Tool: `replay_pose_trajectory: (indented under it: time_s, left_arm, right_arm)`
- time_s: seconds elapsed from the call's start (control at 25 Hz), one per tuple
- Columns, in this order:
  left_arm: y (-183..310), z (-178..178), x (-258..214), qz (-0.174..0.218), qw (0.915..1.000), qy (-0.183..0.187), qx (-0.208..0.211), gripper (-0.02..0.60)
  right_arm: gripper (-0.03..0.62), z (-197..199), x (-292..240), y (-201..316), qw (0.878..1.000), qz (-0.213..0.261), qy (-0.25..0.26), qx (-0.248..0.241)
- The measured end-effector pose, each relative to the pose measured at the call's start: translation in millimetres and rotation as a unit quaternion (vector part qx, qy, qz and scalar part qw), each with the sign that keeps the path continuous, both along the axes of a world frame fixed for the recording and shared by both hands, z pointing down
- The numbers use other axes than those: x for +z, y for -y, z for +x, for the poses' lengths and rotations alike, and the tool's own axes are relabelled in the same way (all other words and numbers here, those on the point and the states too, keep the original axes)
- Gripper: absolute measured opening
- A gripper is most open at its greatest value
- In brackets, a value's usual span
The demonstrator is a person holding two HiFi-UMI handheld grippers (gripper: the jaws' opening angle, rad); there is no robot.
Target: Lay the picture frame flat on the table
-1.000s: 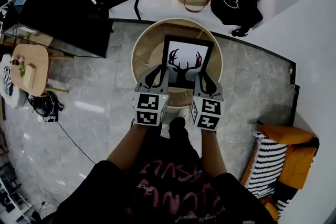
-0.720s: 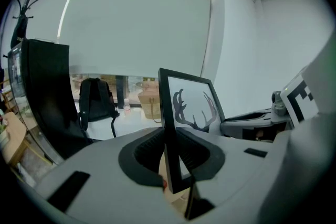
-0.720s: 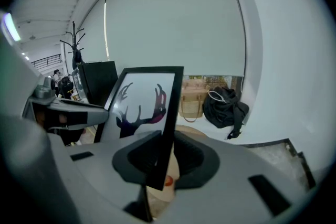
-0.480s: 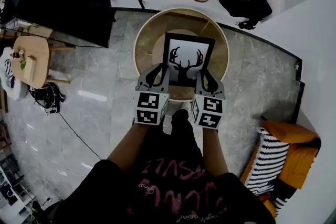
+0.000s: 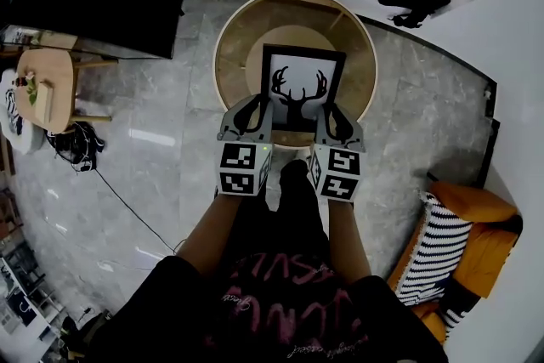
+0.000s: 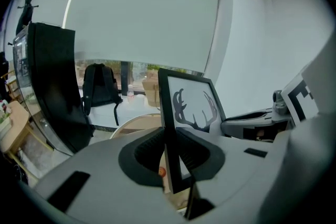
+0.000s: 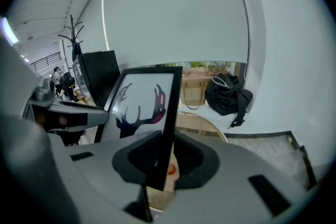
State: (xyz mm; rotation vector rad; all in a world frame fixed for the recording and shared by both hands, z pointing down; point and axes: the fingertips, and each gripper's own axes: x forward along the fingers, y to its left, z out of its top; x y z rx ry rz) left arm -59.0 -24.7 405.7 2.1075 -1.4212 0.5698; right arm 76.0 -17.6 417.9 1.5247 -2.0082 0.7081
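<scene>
While the round wooden table shows bare top along its left, far and right rim, the black picture frame with the antler print stands tilted over its near half, not lying flat. The left gripper is clamped on the frame's left edge near the bottom corner. The right gripper is clamped on its right edge.

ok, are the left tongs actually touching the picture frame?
Touching. The left gripper view shows the left tongs shut on the picture frame, jaws pressed on its edge from both sides, with no gap.
</scene>
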Motion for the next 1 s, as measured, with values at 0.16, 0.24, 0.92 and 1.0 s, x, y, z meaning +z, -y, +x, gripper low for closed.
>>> replay_pose_trajectory:
  time_s: [0.16,0.24,0.92,1.0]
  left_arm:
    - [-4,4,15,-0.012,0.9999,-0.001,-0.001,0.072]
    - [-7,5,24,-0.018,0.9998,-0.002,-0.001,0.072]
    - [-20,-1,88,-0.065,0.9977,0.003,-0.015,0.072]
    - [-20,-1,97,-0.071,0.9973,0.003,-0.016,0.072]
  right_arm:
    - [0.083,3,17,-3,1.000,-0.013,-0.001,-0.001]
    - [0.083,4,25,-6,1.000,-0.020,-0.002,-0.001]
    - [0.081,0,87,-18,0.998,-0.063,-0.001,0.001]
    - [0.081,0,96,-18,0.998,-0.069,0.000,0.003]
